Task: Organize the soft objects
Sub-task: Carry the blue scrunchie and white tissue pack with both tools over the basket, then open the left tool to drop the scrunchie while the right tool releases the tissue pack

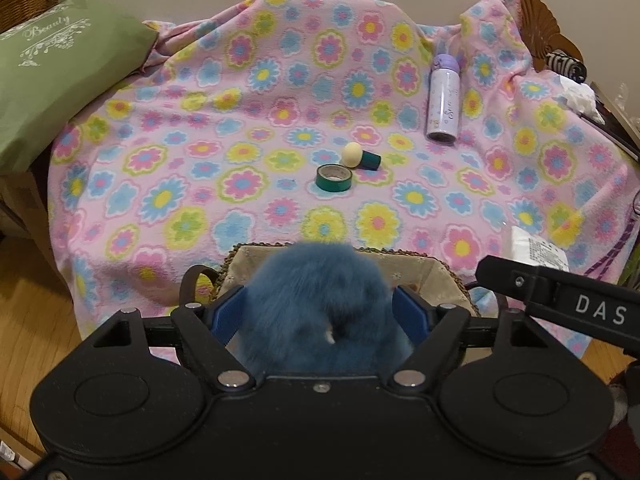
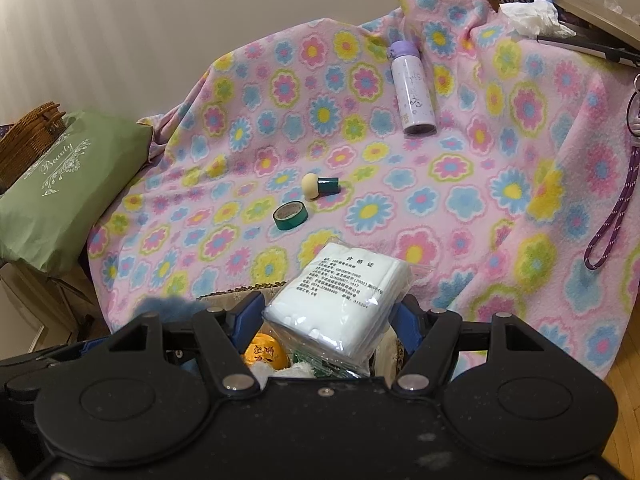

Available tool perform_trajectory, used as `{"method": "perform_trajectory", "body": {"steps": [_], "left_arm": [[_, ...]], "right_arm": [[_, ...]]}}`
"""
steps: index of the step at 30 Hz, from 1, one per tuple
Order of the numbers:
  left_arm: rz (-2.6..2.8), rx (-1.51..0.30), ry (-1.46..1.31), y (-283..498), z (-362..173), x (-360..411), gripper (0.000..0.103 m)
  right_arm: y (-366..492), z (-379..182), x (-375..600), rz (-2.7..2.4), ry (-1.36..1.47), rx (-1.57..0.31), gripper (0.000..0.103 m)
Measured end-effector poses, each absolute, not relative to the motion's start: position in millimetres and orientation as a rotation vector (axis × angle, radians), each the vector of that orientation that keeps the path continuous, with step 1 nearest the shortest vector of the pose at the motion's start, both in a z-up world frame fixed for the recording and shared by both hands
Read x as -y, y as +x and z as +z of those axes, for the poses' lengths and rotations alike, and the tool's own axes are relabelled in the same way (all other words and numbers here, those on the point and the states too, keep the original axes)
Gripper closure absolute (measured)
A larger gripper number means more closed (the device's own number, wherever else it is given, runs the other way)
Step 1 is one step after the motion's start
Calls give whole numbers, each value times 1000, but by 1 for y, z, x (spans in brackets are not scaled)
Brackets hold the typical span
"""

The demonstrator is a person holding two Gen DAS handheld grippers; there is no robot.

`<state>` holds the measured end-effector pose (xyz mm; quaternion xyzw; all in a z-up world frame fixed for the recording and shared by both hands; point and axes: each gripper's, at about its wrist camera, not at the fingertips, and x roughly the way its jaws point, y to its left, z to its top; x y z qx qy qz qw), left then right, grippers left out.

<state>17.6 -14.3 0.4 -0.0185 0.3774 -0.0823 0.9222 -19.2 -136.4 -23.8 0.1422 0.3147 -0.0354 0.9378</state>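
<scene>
Flowered blanket (image 1: pixel 280 128) drapes the counter; lined basket (image 1: pixel 424 276) sits at its near edge as the collecting point. Left gripper (image 1: pixel 320 312): jaws released around blue pompom (image 1: pixel 316 292) above basket. Right gripper (image 2: pixel 328 320): jaws clamp cotton-pad packet (image 2: pixel 340 304), apparently next in.

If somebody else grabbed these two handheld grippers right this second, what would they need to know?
Left gripper: jaws stand either side of the blue fluffy pom-pom, over the lined basket; the pads look barely on the fur, so do not trust the hold.
Right gripper: shut on the clear bag of white cotton pads, also above the basket.
Already in the basket: an orange item and something white and fluffy.
On the flowered blanket: green tape roll, a sponge-tipped applicator and a purple bottle.
Left to do: drop both held items in; the sponge applicator perhaps next.
</scene>
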Motion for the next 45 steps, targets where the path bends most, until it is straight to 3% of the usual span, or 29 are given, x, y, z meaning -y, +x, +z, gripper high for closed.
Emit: {"method": "perform_trajectory", "body": {"steps": [14, 39, 45], "left_arm": [[-118, -768, -79, 18, 2, 6, 24], [-78, -802, -47, 21, -3, 6, 22], [-75, -803, -42, 21, -3, 6, 18]], "right_arm": [[-18, -23, 131, -47, 271, -657, 29], [-20, -24, 137, -83, 276, -669, 29], [-21, -24, 138, -84, 277, -670, 28]]}}
